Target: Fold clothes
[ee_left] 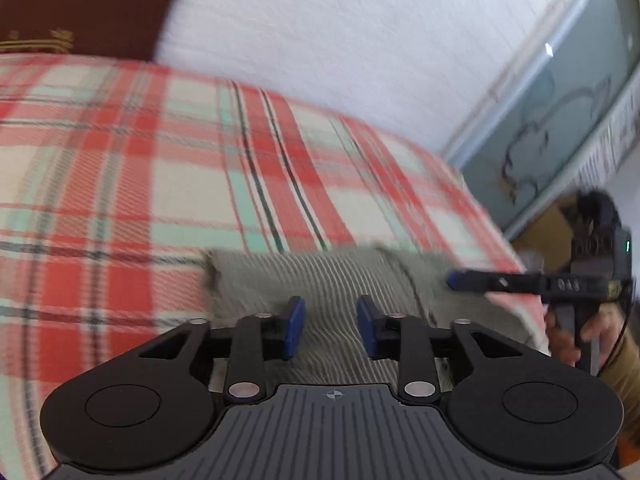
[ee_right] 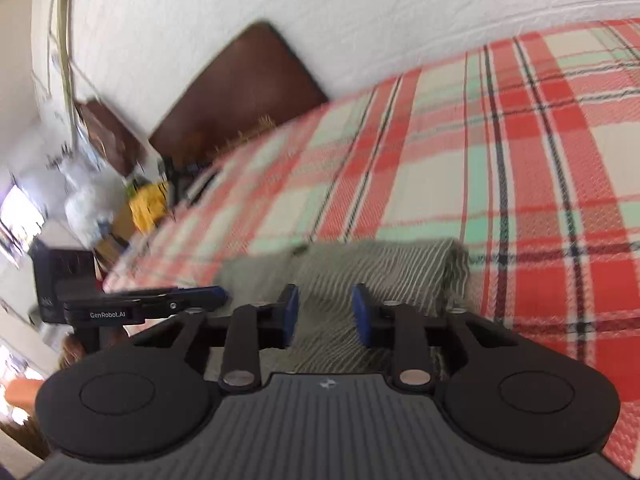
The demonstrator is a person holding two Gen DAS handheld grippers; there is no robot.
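White textured wall (ee_left: pixel 340 40) is filling the background behind a bed that is wearing a plaid cover (ee_left: pixel 120 168) of red, cream and mint squares crossed by thin dark lines. At the bed's end a dark brown headboard (ee_right: pixel 240 92) is leaning up against the wall, and past the bed's side a cluttered corner with something yellow (ee_right: pixel 148 204) is showing, too blurred to make out. On the other side, a pale frosted glass panel (ee_left: pixel 560 120) with a dark curling pattern is standing beyond the bed's corner. Lying on the plaid cover at the near edge of the bed is the folded garment (ee_left: pixel 320 280), an olive-grey cloth with thin pale stripes, resting flat in a compact fold with one thicker folded edge showing on its right in the right wrist view. The left gripper (ee_left: pixel 330 326) is hovering over the garment with its blue pads (ee_left: pixel 295 326) standing partly apart, about halfway, and nothing is sitting clamped between them; the striped cloth is only showing through the gap below. The right gripper (ee_right: pixel 325 316) is hovering just beside it over the same garment, its jaws also standing roughly half open and gripping nothing. Each gripper is appearing side-on at the edge of the other's view, and a person's hand (ee_left: pixel 568 332) is wrapping around the right gripper's handle.
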